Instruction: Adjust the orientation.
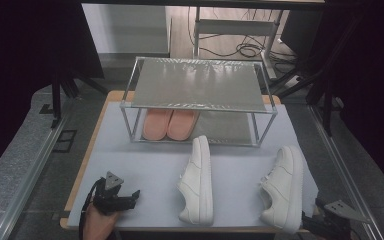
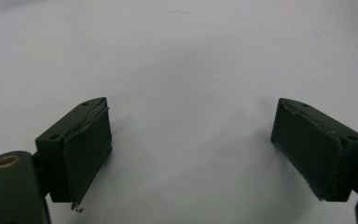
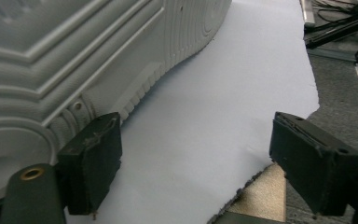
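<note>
Two white sneakers lie on their sides on the pale mat (image 1: 145, 165): one at the middle (image 1: 196, 180), one at the right (image 1: 282, 187). My left gripper (image 1: 131, 197) rests at the mat's near left corner, held by a hand, pointing right. Its jaws stand open (image 2: 191, 154) over bare mat. My right gripper (image 1: 310, 221) sits at the near right corner, behind the right sneaker's heel. Its jaws are open (image 3: 196, 163), and the left pad (image 3: 93, 163) stands beside that sneaker's ribbed sole (image 3: 74, 60) with nothing between the jaws.
A metal two-tier rack (image 1: 195, 85) stands at the back of the table, with a pink pair of shoes (image 1: 170, 124) on its lower shelf. The mat's torn edge (image 3: 261, 163) and the table's front edge lie just by my right gripper. Dark stands flank the table.
</note>
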The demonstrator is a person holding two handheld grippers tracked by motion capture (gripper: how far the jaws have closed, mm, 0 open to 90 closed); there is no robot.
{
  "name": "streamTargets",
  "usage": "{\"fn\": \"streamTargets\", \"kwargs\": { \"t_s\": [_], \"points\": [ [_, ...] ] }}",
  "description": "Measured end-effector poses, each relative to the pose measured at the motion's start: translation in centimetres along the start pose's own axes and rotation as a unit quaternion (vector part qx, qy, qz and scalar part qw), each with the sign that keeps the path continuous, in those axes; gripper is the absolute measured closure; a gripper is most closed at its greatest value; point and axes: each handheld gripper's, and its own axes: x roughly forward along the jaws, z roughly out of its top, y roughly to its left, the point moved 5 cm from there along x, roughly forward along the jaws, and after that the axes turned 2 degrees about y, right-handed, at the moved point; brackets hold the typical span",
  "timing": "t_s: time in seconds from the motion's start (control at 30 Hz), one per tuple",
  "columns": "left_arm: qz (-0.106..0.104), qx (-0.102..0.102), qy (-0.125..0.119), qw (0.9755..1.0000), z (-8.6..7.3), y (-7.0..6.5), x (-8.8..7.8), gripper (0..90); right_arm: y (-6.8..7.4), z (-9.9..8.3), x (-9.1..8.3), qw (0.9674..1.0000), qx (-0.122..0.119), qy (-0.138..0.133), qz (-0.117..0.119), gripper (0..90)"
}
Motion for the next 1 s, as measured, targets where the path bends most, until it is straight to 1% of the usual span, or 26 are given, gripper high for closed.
{"fn": "streamTargets", "kwargs": {
  "t_s": [0.07, 0.2, 0.43, 0.63, 0.7, 0.83, 1.0],
  "points": [
    [0.0, -0.001, -0.001, 1.0, 0.0, 0.0, 0.0, 11.8, -0.2, 0.1, -0.3, 1.0, 0.0, 0.002, 0.005, 16.0],
    [0.0, -0.001, -0.002, 1.0, -0.1, 0.0, 0.0, 11.9, -0.5, 0.3, -1.0, 1.0, -0.002, 0.005, 0.006, 14.7],
    [0.0, -0.002, -0.003, 1.0, -0.1, 0.0, 0.0, 11.9, -0.9, 1.2, -2.1, 0.9998, -0.01, 0.006, 0.013, 13.8],
    [0.0, -0.003, -0.003, 1.0, -0.1, 0.0, 0.0, 11.9, -1.3, 1.9, -3.2, 0.9997, -0.007, 0.001, 0.021, 14.0],
    [0.001, -0.003, -0.003, 1.0, -0.1, 0.0, 0.0, 11.9, -1.3, 2.3, -3.6, 0.9997, -0.006, -0.003, 0.024, 14.3],
    [0.001, -0.003, -0.003, 1.0, -0.1, 0.0, 0.0, 11.9, -1.4, 3.3, -4.3, 0.9995, -0.011, -0.007, 0.028, 15.0],
    [0.001, -0.003, -0.003, 1.0, -0.1, 0.0, 0.0, 11.9, -1.2, 4.8, -5.2, 0.9992, -0.017, -0.014, 0.033, 15.5]
  ]
}}
